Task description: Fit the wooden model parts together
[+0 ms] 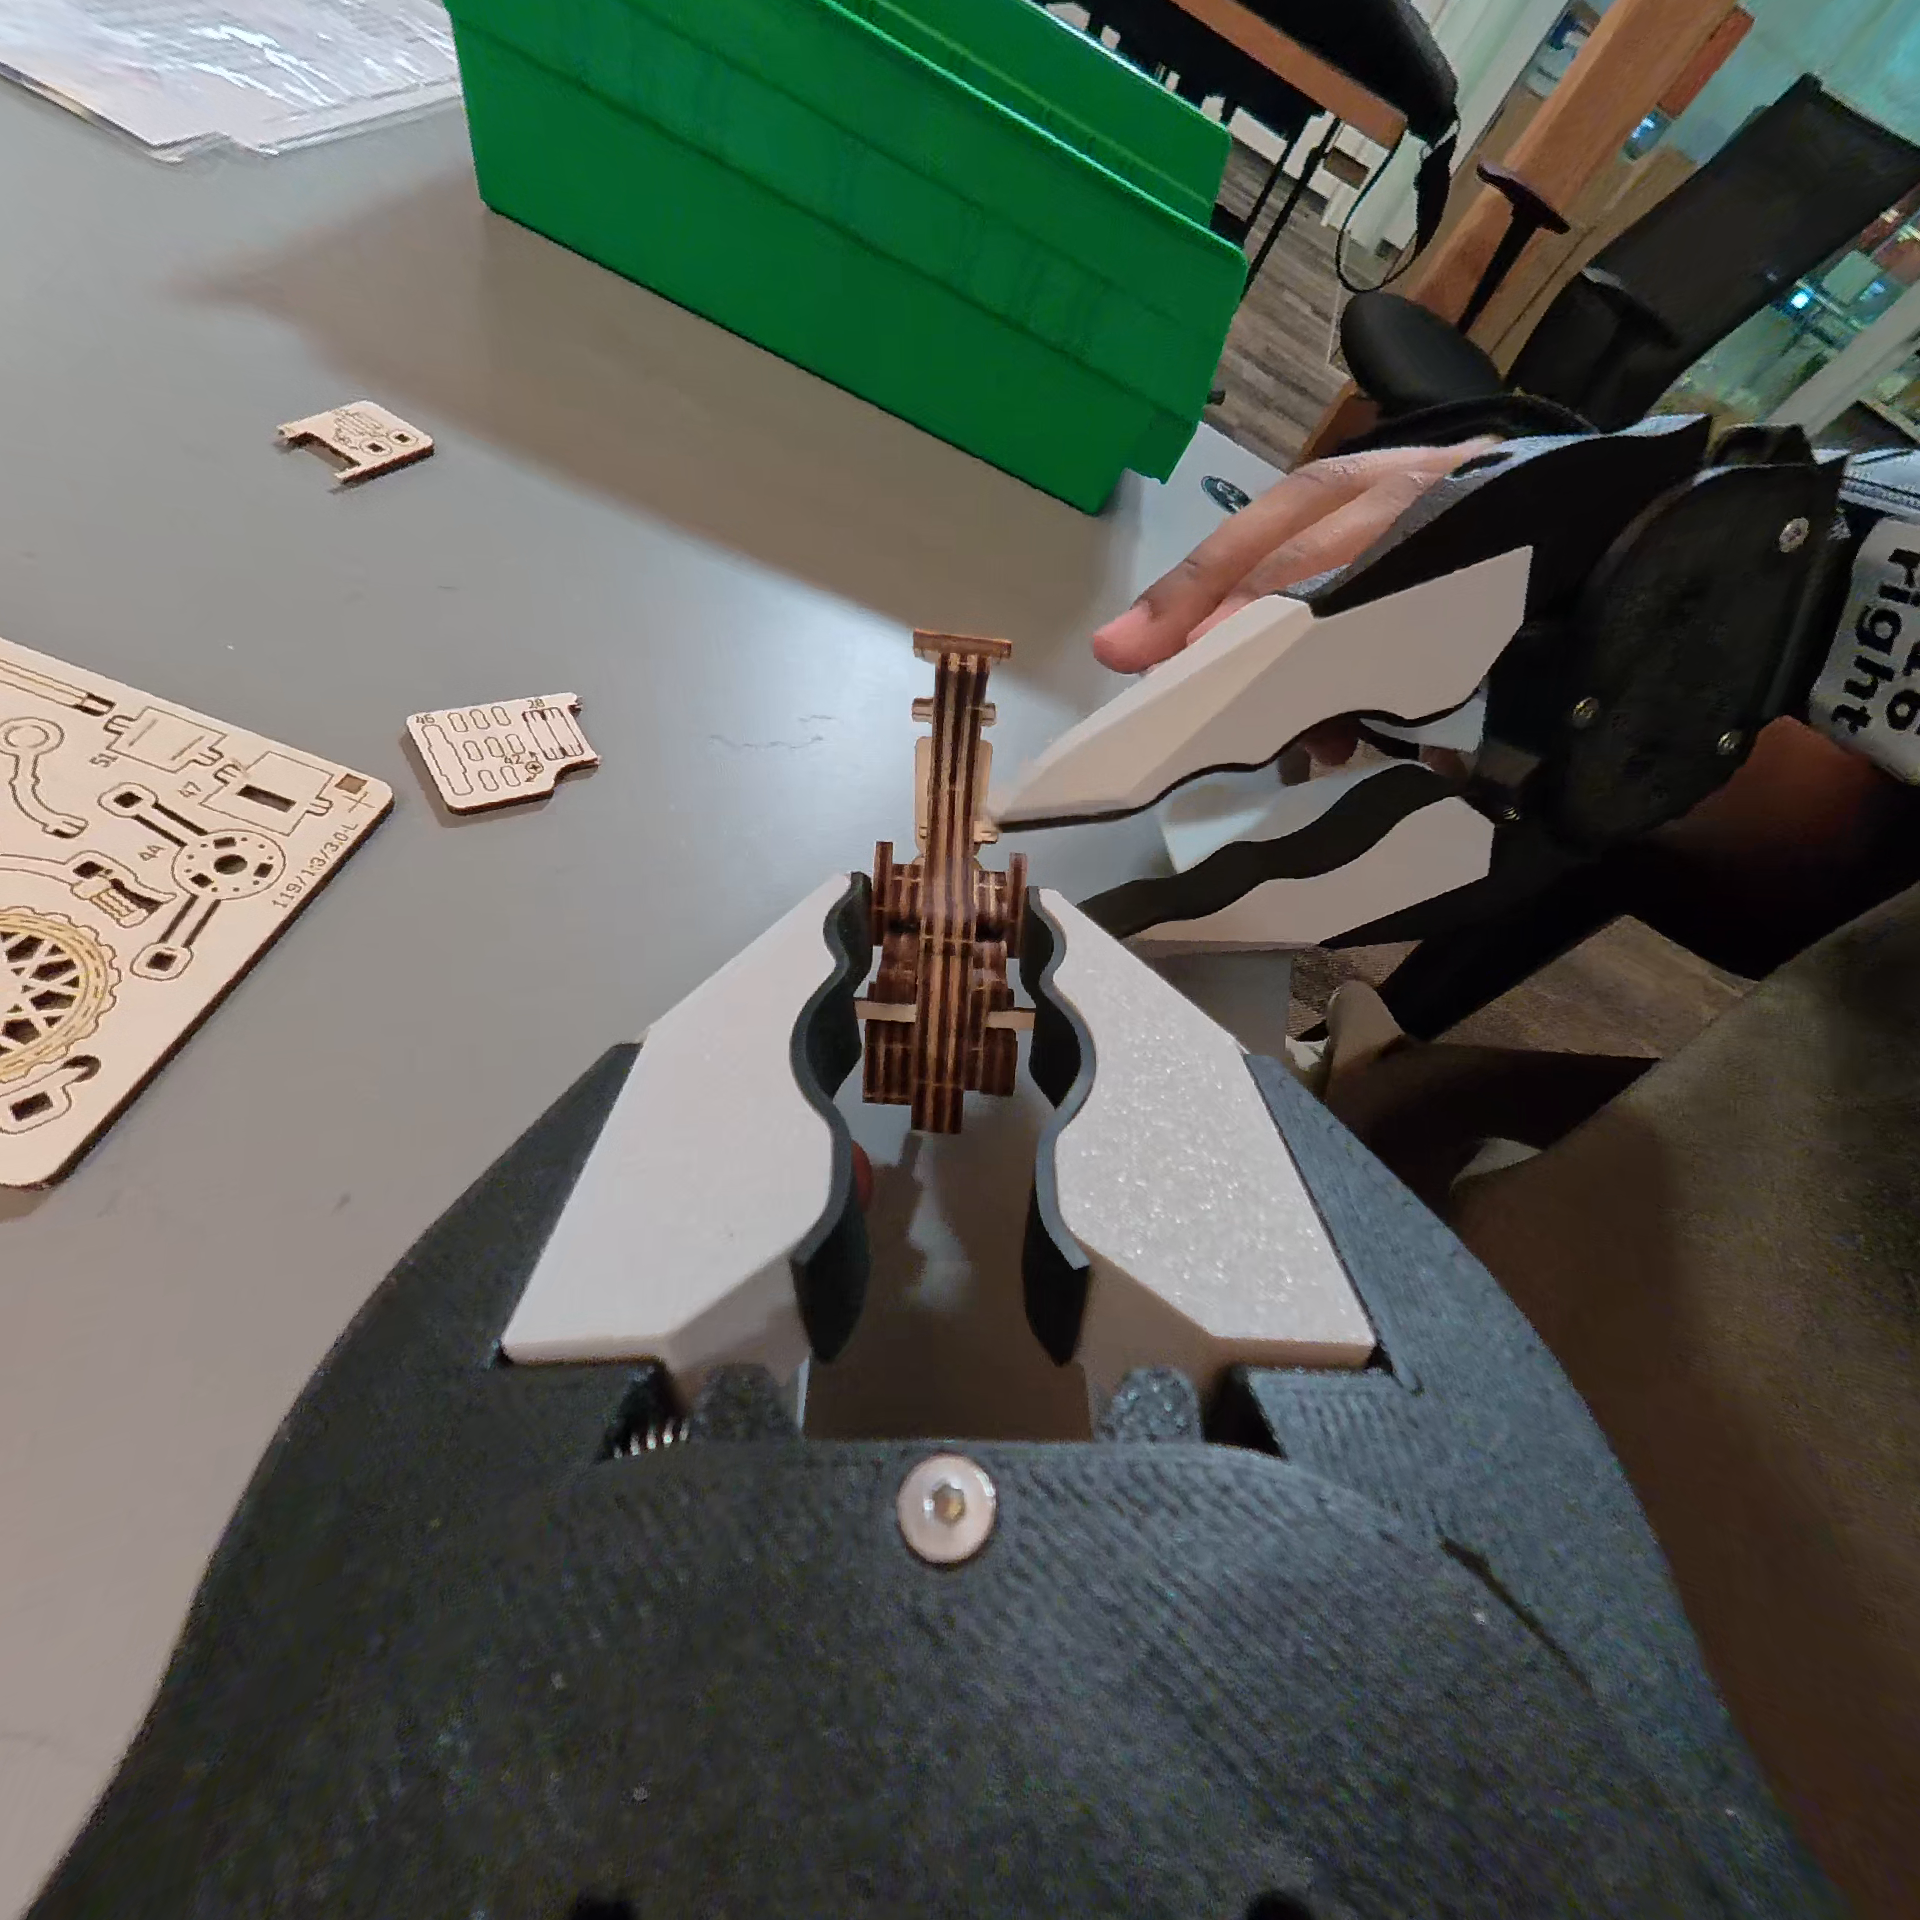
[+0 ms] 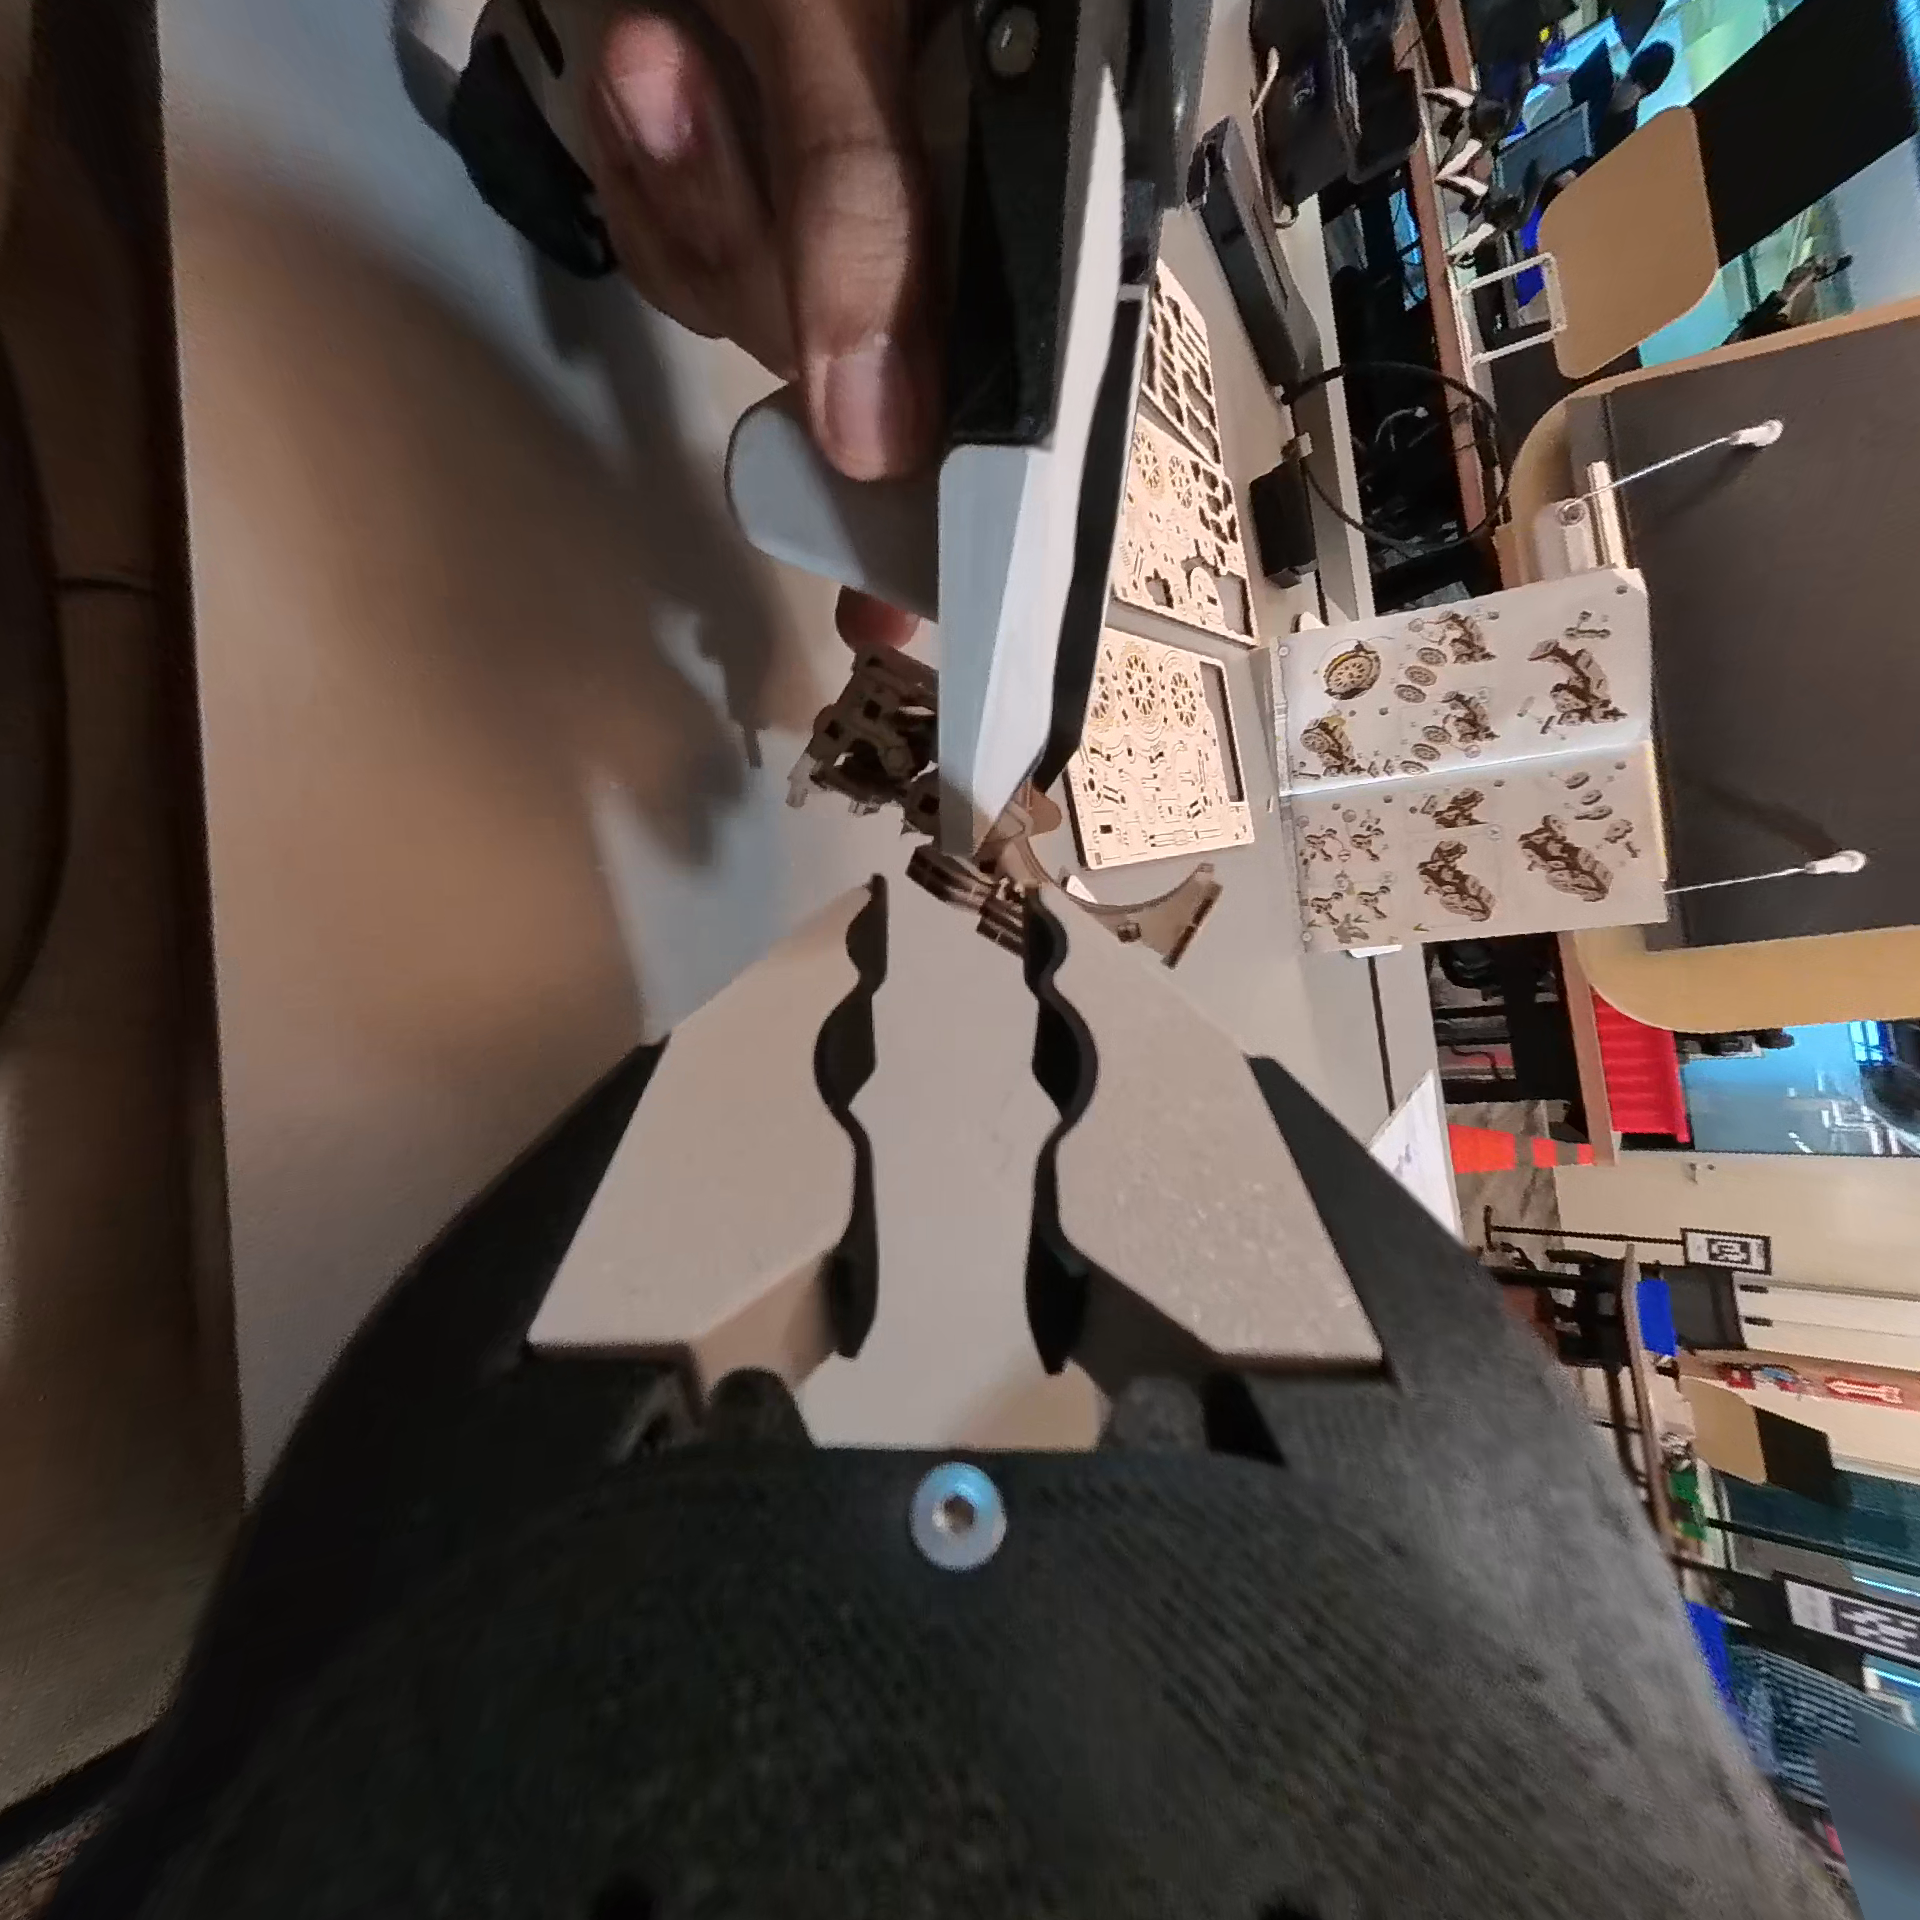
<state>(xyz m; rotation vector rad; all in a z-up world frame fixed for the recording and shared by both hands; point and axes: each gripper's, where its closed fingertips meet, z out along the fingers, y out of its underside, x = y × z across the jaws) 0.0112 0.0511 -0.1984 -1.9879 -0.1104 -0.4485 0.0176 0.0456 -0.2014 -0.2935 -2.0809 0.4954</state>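
My left gripper [image 1: 940, 914] is shut on a small dark layered wooden model [image 1: 940, 997] and holds it above the grey table [image 1: 582, 540]. A pale slotted stalk [image 1: 954, 727] stands up from the model. My right gripper [image 1: 1044, 871] comes in from the right, open, with its upper fingertip against the stalk's lower part. In the right wrist view my right gripper [image 2: 956, 904] is open and holds nothing. The model [image 2: 873, 738] sits just beyond its tips, partly hidden by a white finger [image 2: 997, 644] of the left gripper. A hand grips each tool.
A large laser-cut wooden sheet [image 1: 156, 883] and two small offcuts [image 1: 504, 753] [image 1: 358, 442] lie on the left. Green bins [image 1: 831, 208] stand behind. More sheets [image 2: 1164, 769], a curved wooden piece [image 2: 1153, 914] and an open instruction booklet [image 2: 1455, 769] lie beyond. The table edge is at the right. Left and right tips are no more than a few centimetres apart.
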